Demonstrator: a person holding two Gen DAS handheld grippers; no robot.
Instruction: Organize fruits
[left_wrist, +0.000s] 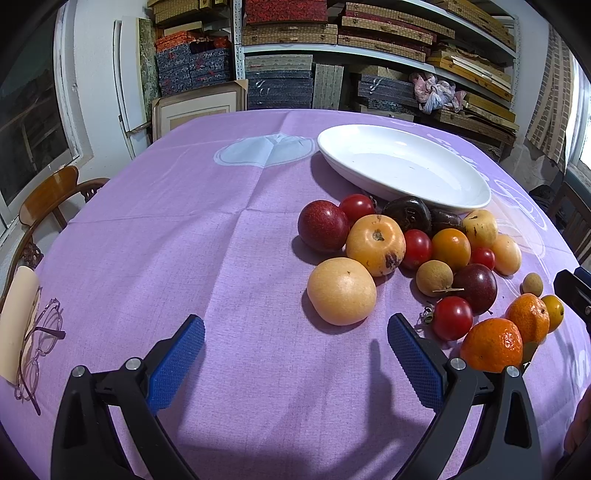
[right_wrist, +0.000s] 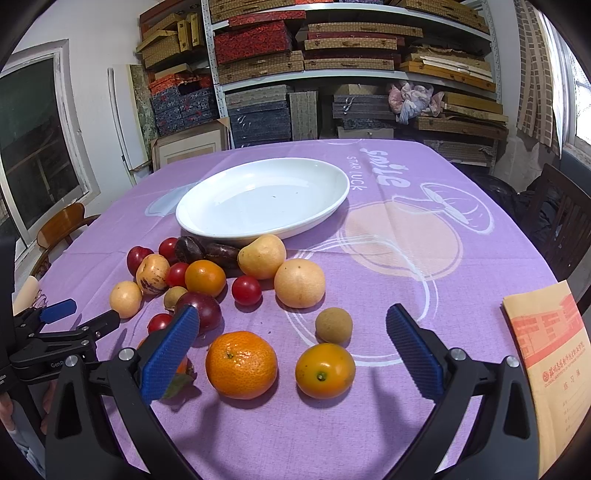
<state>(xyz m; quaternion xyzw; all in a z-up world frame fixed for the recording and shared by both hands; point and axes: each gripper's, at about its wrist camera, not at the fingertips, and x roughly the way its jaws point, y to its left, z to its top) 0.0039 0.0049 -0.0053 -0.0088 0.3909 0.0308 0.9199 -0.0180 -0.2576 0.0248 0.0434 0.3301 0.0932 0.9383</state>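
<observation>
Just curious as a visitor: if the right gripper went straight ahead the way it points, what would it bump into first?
Probably the tangerine or the yellow-orange fruit beside it: both lie just ahead of the open right gripper. Depth is hard to judge.

Left gripper (left_wrist: 295, 354) and right gripper (right_wrist: 291, 345) — both spread wide, holding nothing.
</observation>
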